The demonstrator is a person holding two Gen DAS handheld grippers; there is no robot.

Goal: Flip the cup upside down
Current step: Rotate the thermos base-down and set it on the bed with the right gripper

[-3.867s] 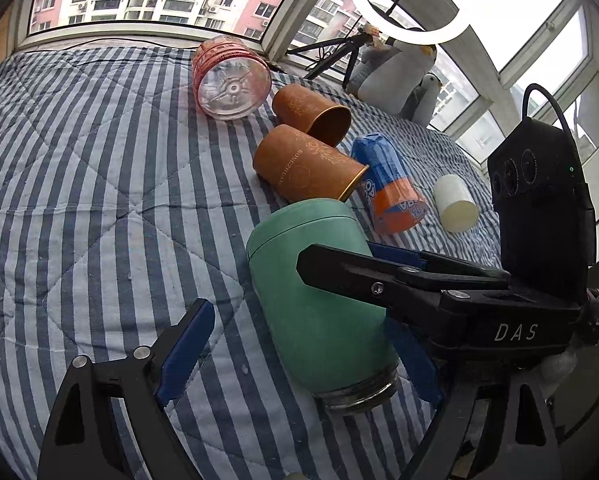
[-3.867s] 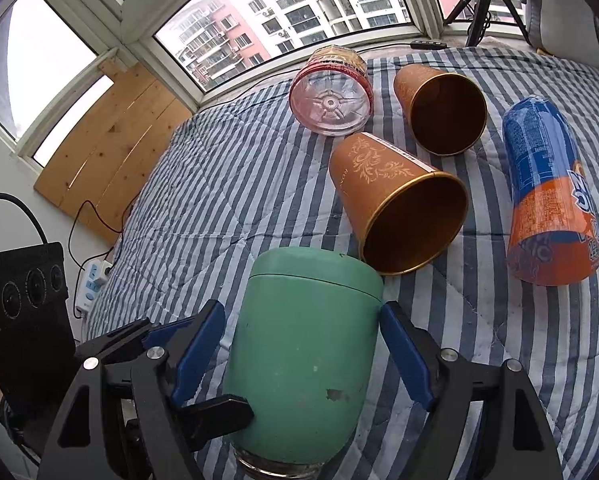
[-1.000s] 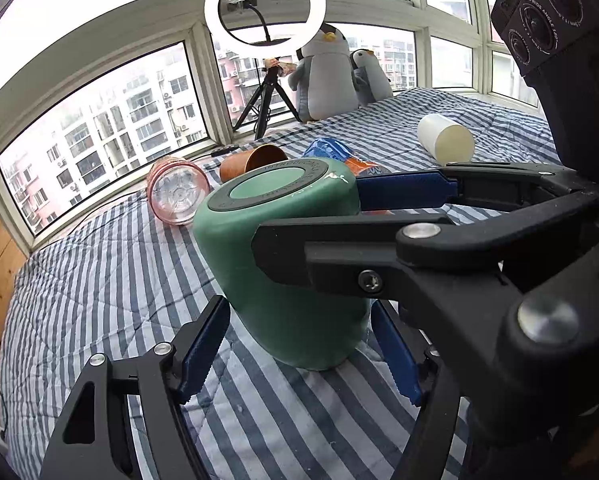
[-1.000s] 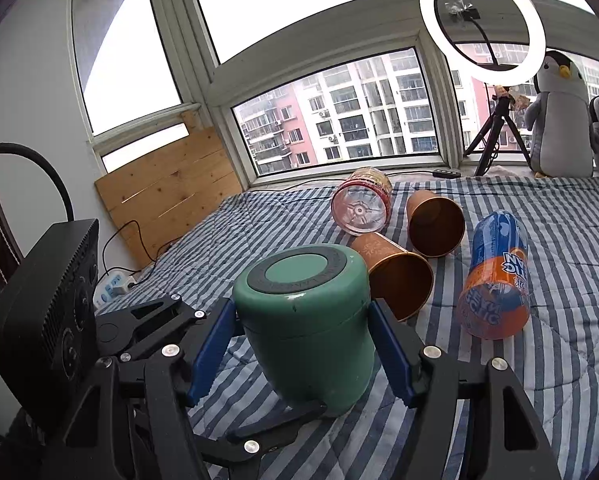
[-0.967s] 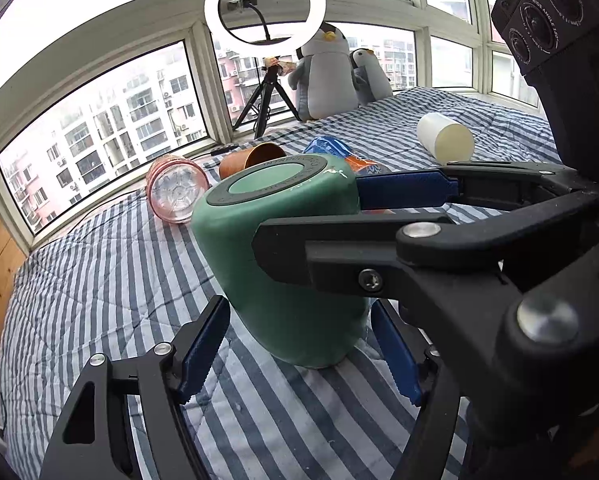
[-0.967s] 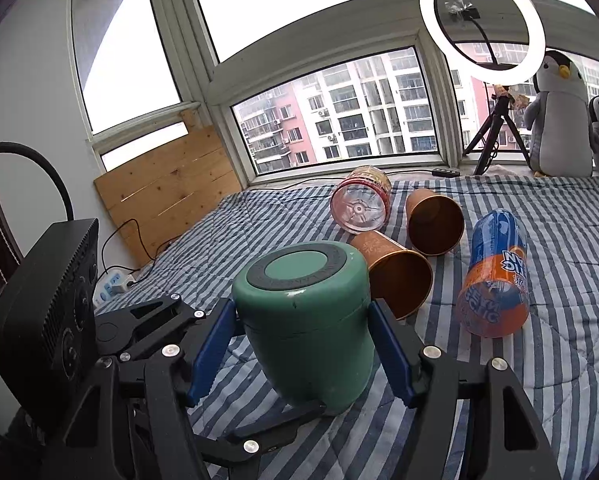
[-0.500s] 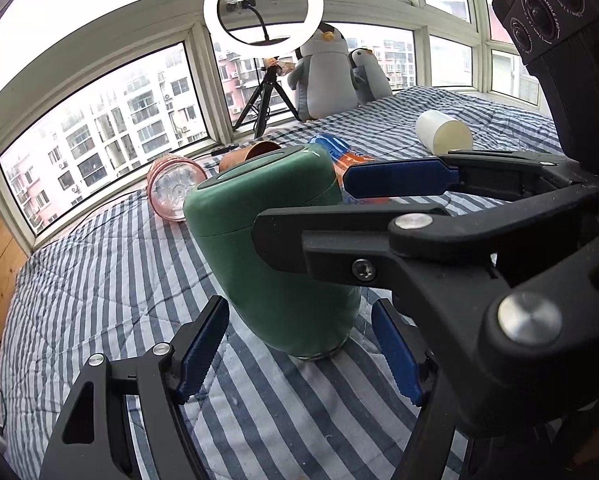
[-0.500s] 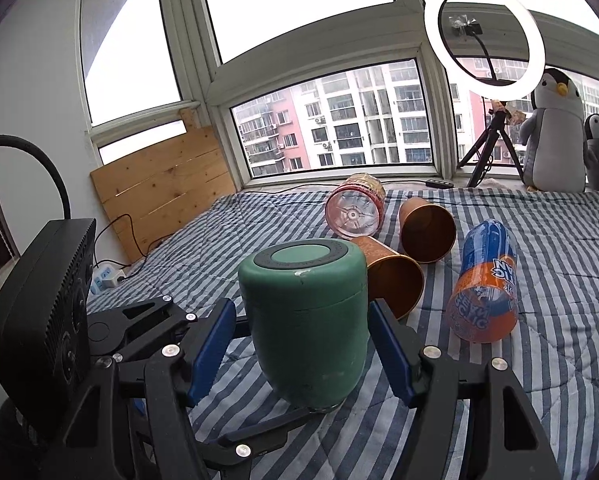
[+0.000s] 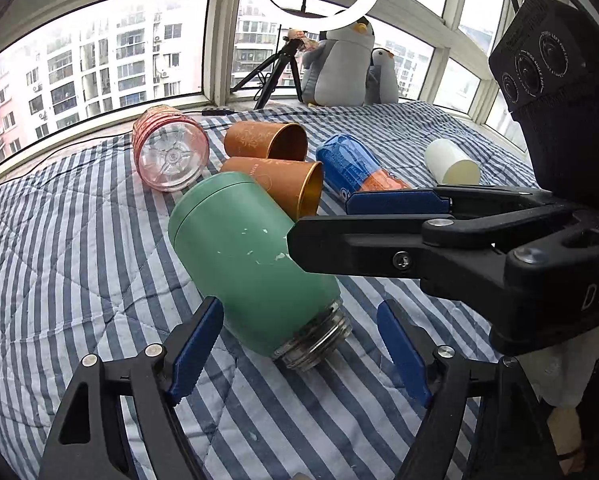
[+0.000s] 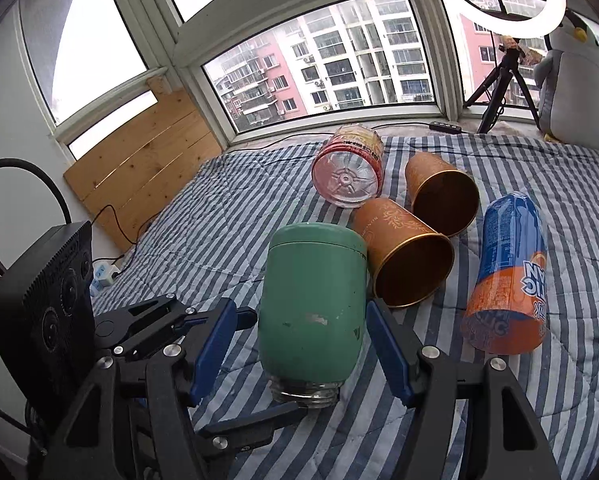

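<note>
A green insulated cup (image 9: 251,264) with a threaded metal mouth lies tilted on the striped quilt, its closed base up and away and its mouth down toward me. It also shows in the right wrist view (image 10: 313,308). My left gripper (image 9: 299,356) is open around its mouth end, and the pads stand clear of it. My right gripper (image 10: 299,356) is open on either side of the cup body, with small gaps at both pads. The right gripper crosses the left wrist view from the right.
Two orange paper cups (image 10: 407,256), a clear pink bottle (image 10: 349,174), a blue-orange bottle (image 10: 511,276) and a white cup (image 9: 451,162) lie on the quilt (image 9: 79,240) behind. Penguin toys (image 9: 339,72), a ring light tripod and windows stand at the back.
The green cup stood mouth down between both grippers. It has tipped back over and lies tilted. Both grippers have drawn back slightly and stand open.
</note>
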